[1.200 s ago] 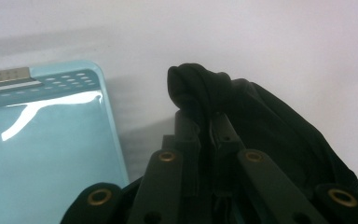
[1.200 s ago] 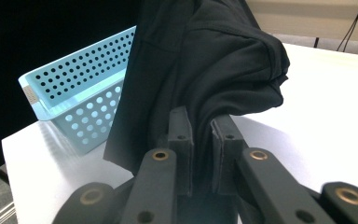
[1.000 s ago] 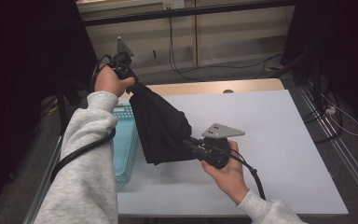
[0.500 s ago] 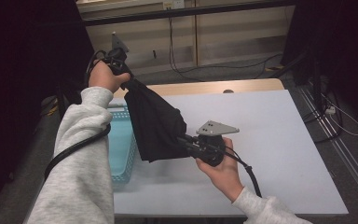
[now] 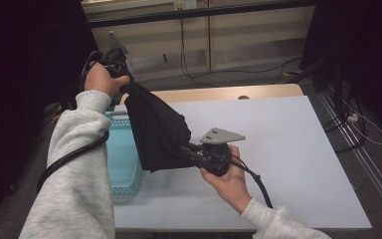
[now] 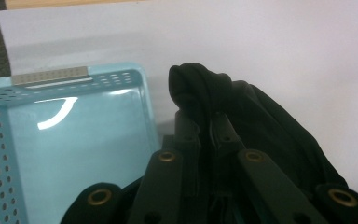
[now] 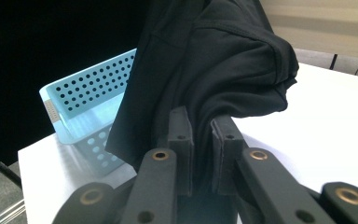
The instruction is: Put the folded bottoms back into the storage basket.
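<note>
A black garment (image 5: pixel 156 130) hangs stretched in the air between my two grippers, over the table's left side. Up at the far left, my left gripper (image 5: pixel 125 85) is shut on the cloth's top end; in the left gripper view a bunched fold of the garment (image 6: pixel 200 91) bulges out past the closed jaws. My right gripper (image 5: pixel 186 152), lower and near the table's middle, is shut on the garment's bottom edge. In the right gripper view the black garment (image 7: pixel 214 60) rises from between the pads and drapes to the right.
A light blue perforated basket (image 5: pixel 122 149) stands at the table's left edge, partly under the hanging cloth; its inside (image 6: pixel 79 140) looks bare. The white tabletop (image 5: pixel 288 144) stretches to the right. Cables (image 5: pixel 358 124) lie on the floor at the right.
My left hand has lifted the garment's top end higher and farther back. The cloth hangs more stretched. The right hand has stayed in place.
</note>
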`<state>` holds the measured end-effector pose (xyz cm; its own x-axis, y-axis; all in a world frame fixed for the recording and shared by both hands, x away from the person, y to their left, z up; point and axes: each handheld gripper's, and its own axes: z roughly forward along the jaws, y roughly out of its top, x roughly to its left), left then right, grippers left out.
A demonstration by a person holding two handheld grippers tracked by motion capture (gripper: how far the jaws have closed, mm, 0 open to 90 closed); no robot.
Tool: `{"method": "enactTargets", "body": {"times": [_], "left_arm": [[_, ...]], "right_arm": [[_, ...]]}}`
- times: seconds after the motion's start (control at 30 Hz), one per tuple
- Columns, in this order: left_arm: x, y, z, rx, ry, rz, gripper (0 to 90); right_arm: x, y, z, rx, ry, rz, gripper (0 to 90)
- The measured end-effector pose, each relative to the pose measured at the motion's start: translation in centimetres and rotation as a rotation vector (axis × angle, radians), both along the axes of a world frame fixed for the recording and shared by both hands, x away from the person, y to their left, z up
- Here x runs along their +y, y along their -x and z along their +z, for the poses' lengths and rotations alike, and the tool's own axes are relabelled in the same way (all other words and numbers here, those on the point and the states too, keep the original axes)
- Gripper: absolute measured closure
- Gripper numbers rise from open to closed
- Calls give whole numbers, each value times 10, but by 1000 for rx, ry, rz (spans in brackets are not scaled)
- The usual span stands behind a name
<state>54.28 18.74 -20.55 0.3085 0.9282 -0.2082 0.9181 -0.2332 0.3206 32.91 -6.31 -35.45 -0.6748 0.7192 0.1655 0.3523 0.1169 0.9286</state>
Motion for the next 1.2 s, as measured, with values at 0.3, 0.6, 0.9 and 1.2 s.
{"method": "enactTargets", "body": {"times": [0.3, 0.6, 0.9, 1.2], "left_arm": [[16, 0, 4, 2, -17, 28, 845], [31, 0, 7, 0, -24, 46, 845], [44, 0, 10, 0, -38, 56, 845], [57, -1, 11, -4, -33, 79, 845]], "right_arm": [[15, -2, 3, -4, -8, 25, 806], [30, -4, 6, -11, -12, 49, 806], [44, -8, 5, -10, -16, 70, 806], [61, -10, 6, -2, -24, 97, 806]]}}
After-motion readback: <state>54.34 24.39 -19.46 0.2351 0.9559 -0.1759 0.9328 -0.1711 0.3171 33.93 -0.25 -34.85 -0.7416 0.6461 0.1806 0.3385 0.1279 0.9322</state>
